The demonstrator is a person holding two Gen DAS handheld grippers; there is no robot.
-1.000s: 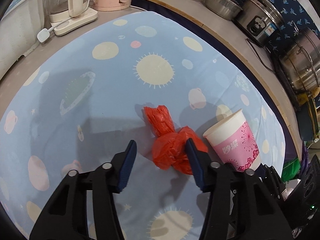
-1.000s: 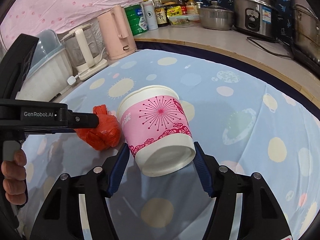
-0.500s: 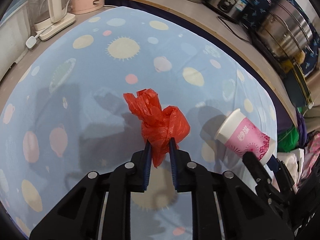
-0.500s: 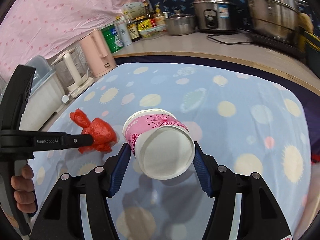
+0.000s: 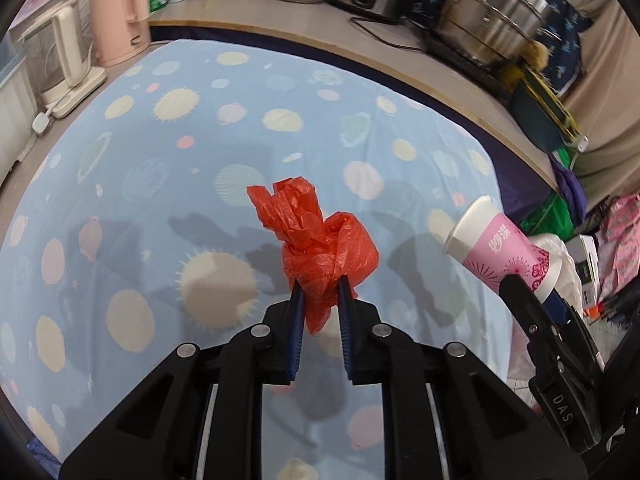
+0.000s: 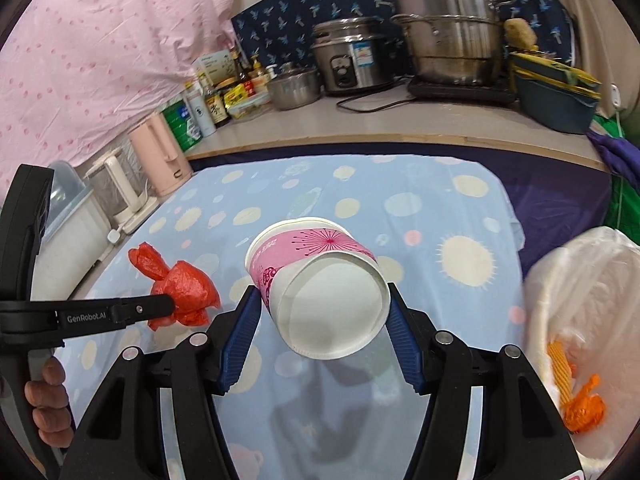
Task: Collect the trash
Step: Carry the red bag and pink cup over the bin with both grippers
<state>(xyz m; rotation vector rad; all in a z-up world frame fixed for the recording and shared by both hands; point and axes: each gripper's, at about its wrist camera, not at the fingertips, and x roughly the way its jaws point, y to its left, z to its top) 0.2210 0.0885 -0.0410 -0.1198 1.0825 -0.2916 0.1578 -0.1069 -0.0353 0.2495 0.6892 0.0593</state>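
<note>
— Lifted higher off the blue patterned tablecloth (image 5: 168,184) since half a second ago, both loads; swung toward 3 o'clock too, with a white-lined trash bin (image 6: 576,304) now showing at the right wrist view's 3 to 4 o'clock edge.

— Left gripper (image 5: 320,312)?

— Pressed onto the red plastic bag (image 5: 320,248), pinching its lower tail; bag bunched above the blue pads, clear of the cloth.

— Right gripper (image 6: 326,312)?

— Clamped on the pink-and-white paper cup (image 6: 320,284), tipped on its side, base toward the camera, mouth pointing away to 11 o'clock.

— Inside the bin?

— Orange scraps (image 6: 580,408) at the bottom. Beyond the cloth at 12 o'clock, steel pots (image 6: 444,24) on the counter.
</note>
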